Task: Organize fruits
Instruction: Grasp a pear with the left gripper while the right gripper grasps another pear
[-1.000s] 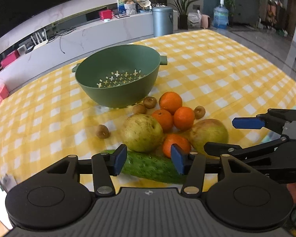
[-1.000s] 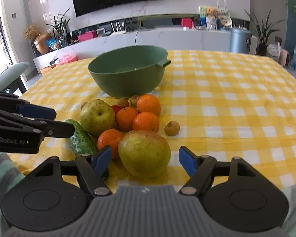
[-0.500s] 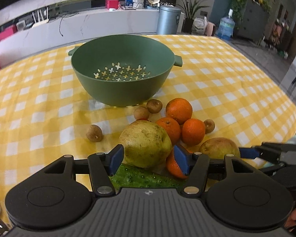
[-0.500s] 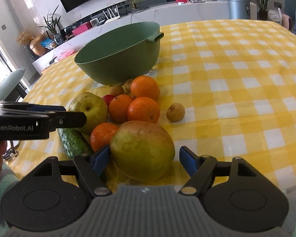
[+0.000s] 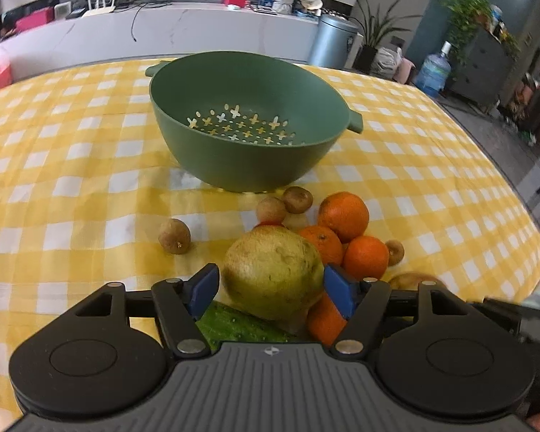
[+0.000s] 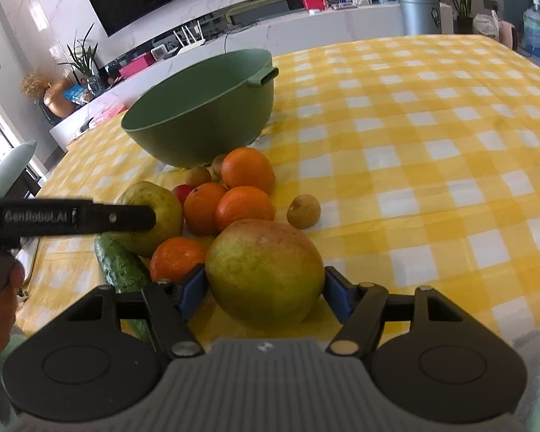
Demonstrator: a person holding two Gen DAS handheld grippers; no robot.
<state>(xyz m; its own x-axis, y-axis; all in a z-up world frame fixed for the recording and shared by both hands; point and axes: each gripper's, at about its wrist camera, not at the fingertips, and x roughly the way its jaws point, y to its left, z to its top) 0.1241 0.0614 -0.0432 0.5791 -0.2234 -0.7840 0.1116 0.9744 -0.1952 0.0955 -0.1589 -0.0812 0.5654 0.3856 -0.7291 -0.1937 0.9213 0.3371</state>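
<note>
Left hand-held gripper [image 5: 271, 282]: fingers spread either side of the yellow-green pear [image 5: 273, 271]; right pad touching or nearly touching the skin, a small gap showing at the left pad. Cannot tell if it is pinching yet. The pear rests on the cucumber [image 5: 239, 324] at the near edge of the tabletop [image 5: 72, 165].

Right hand-held gripper [image 6: 264, 284]: fingers spread around the larger reddish-green pear [image 6: 264, 273], pads at or just beside its flanks; firm contact cannot be confirmed. This pear sits on the yellow check cloth.

Remaining fruit: four oranges in a cluster between the two pears, the farthest [image 5: 343, 216] nearest the colander [image 5: 252, 122]. Small brown fruits: two [image 5: 284, 205] just in front of the colander, one [image 5: 174, 235] apart to the left, one [image 5: 394, 252] right of the oranges. A small red fruit [image 6: 183, 192] shows behind the yellow-green pear.

The colander is green, with cross-shaped holes, and holds nothing; it stands beyond the pile.

Writing: "GenRobot.AI" in pale letters on the side of the left gripper, read from the right wrist view. No other text is legible.
</note>
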